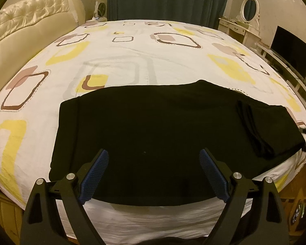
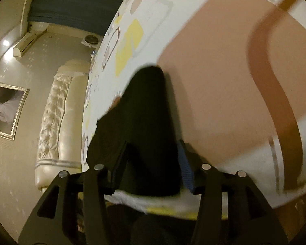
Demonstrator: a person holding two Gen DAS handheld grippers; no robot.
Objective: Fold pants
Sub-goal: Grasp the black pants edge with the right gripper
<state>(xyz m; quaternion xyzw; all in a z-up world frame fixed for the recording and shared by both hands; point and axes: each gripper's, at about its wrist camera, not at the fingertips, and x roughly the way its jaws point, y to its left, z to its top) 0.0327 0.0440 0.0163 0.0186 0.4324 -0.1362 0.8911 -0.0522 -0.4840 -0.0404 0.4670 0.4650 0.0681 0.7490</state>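
My left hand-held gripper (image 1: 154, 161) hangs spread wide above the black pants (image 1: 153, 126) on the bed (image 1: 122, 57); my right hand-held gripper (image 2: 153, 153) straddles their edge, pads apart

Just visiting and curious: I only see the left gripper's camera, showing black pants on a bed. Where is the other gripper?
Observer: At the pants' edge; black cloth lies between the right gripper's fingers.
Operator: Anything on the wall there?
Observer: A framed picture hangs beside the headboard.
Operator: Anything else?
Observer: An air conditioner is mounted on that wall.
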